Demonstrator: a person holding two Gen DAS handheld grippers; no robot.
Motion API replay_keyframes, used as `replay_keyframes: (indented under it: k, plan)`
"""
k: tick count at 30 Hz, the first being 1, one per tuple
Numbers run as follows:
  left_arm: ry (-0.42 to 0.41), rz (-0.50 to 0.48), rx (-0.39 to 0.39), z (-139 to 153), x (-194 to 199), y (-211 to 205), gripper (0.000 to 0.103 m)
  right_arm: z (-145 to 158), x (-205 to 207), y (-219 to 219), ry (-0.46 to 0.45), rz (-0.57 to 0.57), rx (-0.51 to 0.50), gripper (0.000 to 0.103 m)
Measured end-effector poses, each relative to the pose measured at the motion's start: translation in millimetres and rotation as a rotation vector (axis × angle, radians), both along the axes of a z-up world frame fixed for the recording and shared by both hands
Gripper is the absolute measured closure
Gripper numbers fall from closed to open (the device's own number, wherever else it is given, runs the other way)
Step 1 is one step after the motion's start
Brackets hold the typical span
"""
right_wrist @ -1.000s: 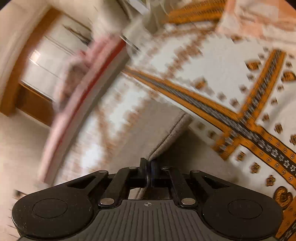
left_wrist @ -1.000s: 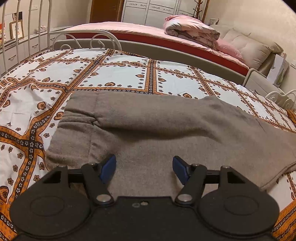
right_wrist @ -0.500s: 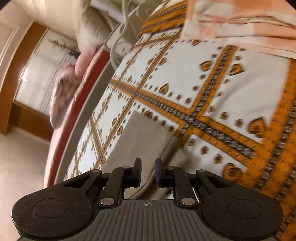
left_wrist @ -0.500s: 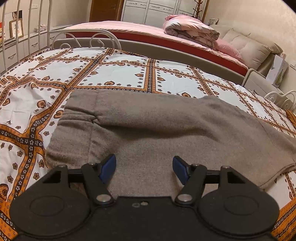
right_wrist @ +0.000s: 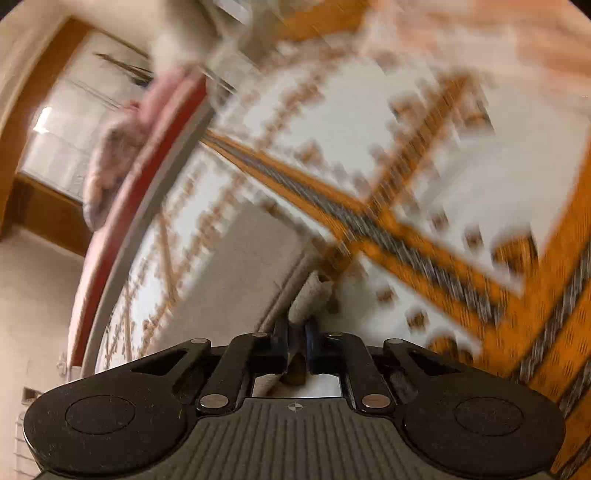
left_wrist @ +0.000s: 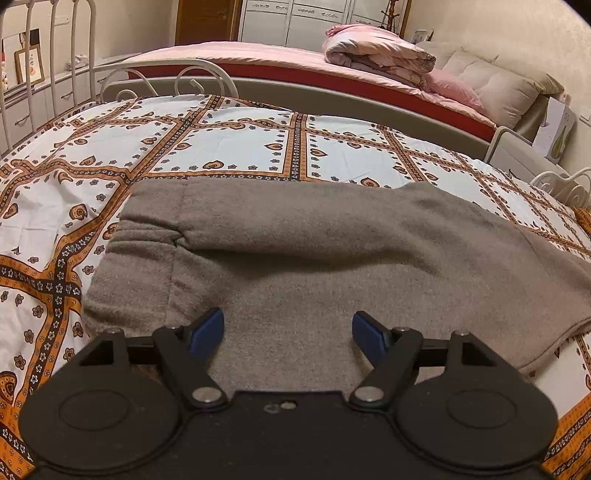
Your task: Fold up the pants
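Observation:
Grey-brown pants (left_wrist: 314, 251) lie flat across the patterned bedspread (left_wrist: 229, 144), folded lengthwise, waistband at the left, legs running off to the right. My left gripper (left_wrist: 288, 328) is open and hovers just above the near edge of the pants, holding nothing. In the blurred right wrist view, my right gripper (right_wrist: 295, 332) is shut on the hem end of the pants (right_wrist: 310, 295), with the rest of the pants (right_wrist: 236, 266) stretching away to the left.
A white metal bed frame (left_wrist: 162, 74) stands at the far left. Beyond it is a second bed (left_wrist: 295, 62) with a rolled pink quilt (left_wrist: 380, 48) and pillows (left_wrist: 495, 88). Wardrobes (left_wrist: 295, 18) line the back wall.
My right gripper opened half a second ago, then closed again on the pants hem, and it is moving fast now. My left gripper has stayed open in place.

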State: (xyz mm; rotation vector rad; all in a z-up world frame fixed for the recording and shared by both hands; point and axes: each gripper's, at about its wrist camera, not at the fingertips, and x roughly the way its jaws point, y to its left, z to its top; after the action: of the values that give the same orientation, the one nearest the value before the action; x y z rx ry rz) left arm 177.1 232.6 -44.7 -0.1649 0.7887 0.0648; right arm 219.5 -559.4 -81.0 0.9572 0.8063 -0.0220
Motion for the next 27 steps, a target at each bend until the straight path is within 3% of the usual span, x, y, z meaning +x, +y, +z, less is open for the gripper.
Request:
replay_keyframes:
  k: [2, 4, 5, 6, 8, 10, 12, 13, 14, 16, 18, 20, 22, 24, 27]
  plan:
    - [-0.001, -0.002, 0.002, -0.1, -0.2, -0.6, 0.034, 20.8, -9.3, -1.2, -0.117, -0.017, -0.023, 0.095]
    - [-0.002, -0.002, -0.002, 0.1, -0.3, -0.3, 0.034, 35.2, -13.7, 4.5, -0.175, 0.001, -0.098, 0.095]
    - [-0.002, -0.004, -0.001, 0.0, 0.0, -0.4, 0.034, 33.0, -9.7, 6.6, -0.156, 0.007, -0.131, 0.095]
    - [0.000, -0.008, 0.002, -0.2, 0.3, -0.8, 0.034, 19.9, -0.2, 6.1, -0.078, 0.013, -0.160, 0.095]
    - [0.002, -0.010, 0.006, -0.3, 0.4, -1.1, 0.034, -21.4, 14.1, -2.4, 0.088, 0.024, -0.093, 0.094]
    - [0.001, -0.010, 0.003, 0.2, -0.3, -0.4, 0.034, -26.1, 4.9, -20.1, 0.046, -0.053, 0.041, 0.091]
    - [-0.002, -0.017, 0.001, 0.3, -1.5, 1.2, 0.034, -8.0, -11.2, -25.7, 0.028, -0.167, -0.018, 0.064]
    - [-0.004, -0.019, -0.002, 0.7, -1.9, 1.8, 0.034, 2.3, -19.9, -27.6, -0.007, -0.194, -0.057, 0.038]
    - [-0.007, -0.019, -0.007, 1.9, -2.3, 2.6, 0.034, 9.9, -27.4, -28.9, -0.056, -0.200, -0.054, 0.036]
    - [-0.014, -0.009, -0.021, 5.3, -3.0, 3.9, 0.034, 15.3, -29.6, -25.4, -0.100, -0.154, 0.001, 0.036]
    - [-0.029, 0.011, -0.029, 11.0, -6.1, 5.2, 0.037, 10.4, -23.6, -13.8, -0.072, -0.095, 0.048, 0.037]
    - [-0.053, 0.047, -0.008, 19.3, -13.2, 5.4, 0.037, 6.5, -13.6, -3.0, -0.047, -0.044, 0.057, 0.047]
    - [-0.110, 0.081, 0.002, 29.4, -24.9, 9.0, 0.037, 5.7, -6.8, 2.9, -0.032, -0.024, 0.037, 0.048]
    - [-0.154, 0.152, -0.036, 35.6, -37.6, 22.2, 0.039, 5.2, -4.5, 7.2, -0.034, -0.015, 0.037, 0.048]
    - [-0.170, 0.281, -0.163, 33.1, -57.5, 55.2, 0.047, 3.9, 1.1, 10.8, -0.029, -0.007, 0.041, 0.048]
